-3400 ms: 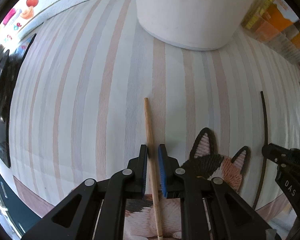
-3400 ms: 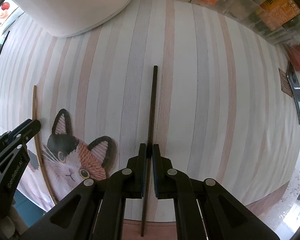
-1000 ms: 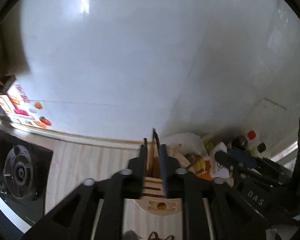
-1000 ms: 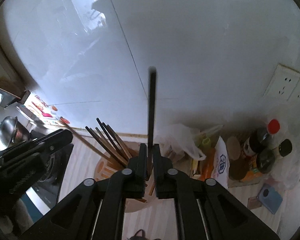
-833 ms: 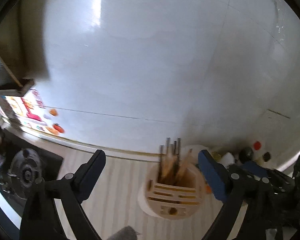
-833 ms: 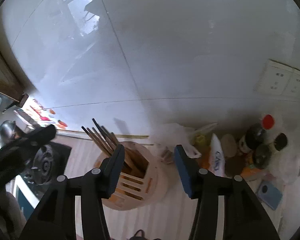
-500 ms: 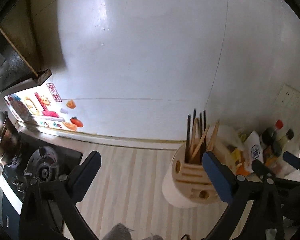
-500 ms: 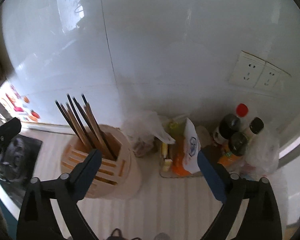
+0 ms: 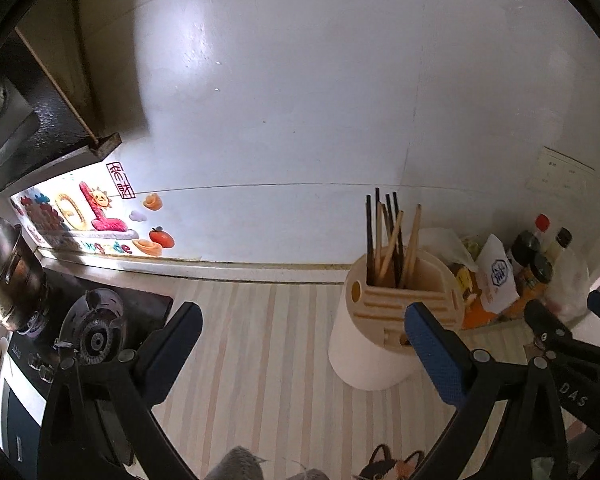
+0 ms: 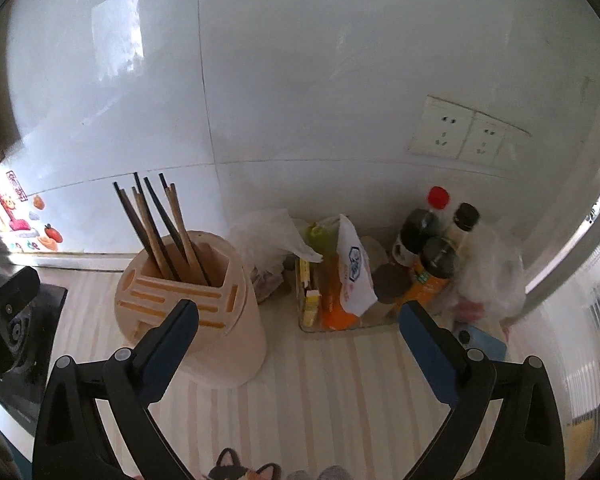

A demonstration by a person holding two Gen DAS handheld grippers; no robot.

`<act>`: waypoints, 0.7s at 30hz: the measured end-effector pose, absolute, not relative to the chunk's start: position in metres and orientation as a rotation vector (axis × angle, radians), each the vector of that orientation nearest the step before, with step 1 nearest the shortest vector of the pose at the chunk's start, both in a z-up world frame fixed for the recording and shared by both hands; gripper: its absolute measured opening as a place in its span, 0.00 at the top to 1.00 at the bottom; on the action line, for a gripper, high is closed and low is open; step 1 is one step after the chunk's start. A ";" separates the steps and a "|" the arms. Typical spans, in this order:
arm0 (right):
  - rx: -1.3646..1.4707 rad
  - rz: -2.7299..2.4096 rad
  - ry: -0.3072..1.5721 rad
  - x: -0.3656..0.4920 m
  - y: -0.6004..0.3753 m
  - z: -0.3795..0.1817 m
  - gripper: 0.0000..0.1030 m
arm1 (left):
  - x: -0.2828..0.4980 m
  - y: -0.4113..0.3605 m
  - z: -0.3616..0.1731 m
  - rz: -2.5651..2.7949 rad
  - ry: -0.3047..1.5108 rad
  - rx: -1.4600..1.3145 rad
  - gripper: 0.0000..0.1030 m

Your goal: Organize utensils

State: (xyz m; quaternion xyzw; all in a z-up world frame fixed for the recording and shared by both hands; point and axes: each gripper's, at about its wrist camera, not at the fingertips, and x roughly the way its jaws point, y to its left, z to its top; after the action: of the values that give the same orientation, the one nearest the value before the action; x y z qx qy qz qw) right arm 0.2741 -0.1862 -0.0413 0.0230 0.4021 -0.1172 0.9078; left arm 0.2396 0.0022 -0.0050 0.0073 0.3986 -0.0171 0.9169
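Note:
A cream utensil holder stands on the striped counter, also in the right wrist view. Several wooden and black chopsticks stand in it, leaning, and show in the right wrist view too. My left gripper is open wide and empty, above the counter, with the holder by its right finger. My right gripper is open wide and empty, with the holder by its left finger. The right gripper's fingers show at the right of the left wrist view.
A gas stove with a pot is at the left. Sauce bottles, bags and packets crowd the back right corner. A cat-pattern mat lies at the near edge. A white tiled wall stands behind.
Both grippers lifted a chopstick from the mat, released it into the holder and opened wide. Since then both have pulled back and up from the holder.

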 end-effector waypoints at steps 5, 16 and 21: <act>0.055 -0.270 0.755 0.231 -0.180 -0.019 0.01 | 0.204 0.006 0.010 -0.040 0.786 0.018 0.00; 0.030 -0.257 0.618 0.122 -0.166 0.032 0.00 | 0.101 0.012 0.058 -0.035 0.671 -0.003 0.00; 0.028 -0.234 0.585 0.076 -0.161 0.052 0.00 | 0.061 0.013 0.074 -0.029 0.645 -0.015 0.00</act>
State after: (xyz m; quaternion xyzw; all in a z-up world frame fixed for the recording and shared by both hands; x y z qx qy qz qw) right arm 0.0760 -0.1609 0.0519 0.0137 0.2877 -0.1150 0.9507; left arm 0.0610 0.0131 0.0741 -0.0071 0.3168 -0.0141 0.9484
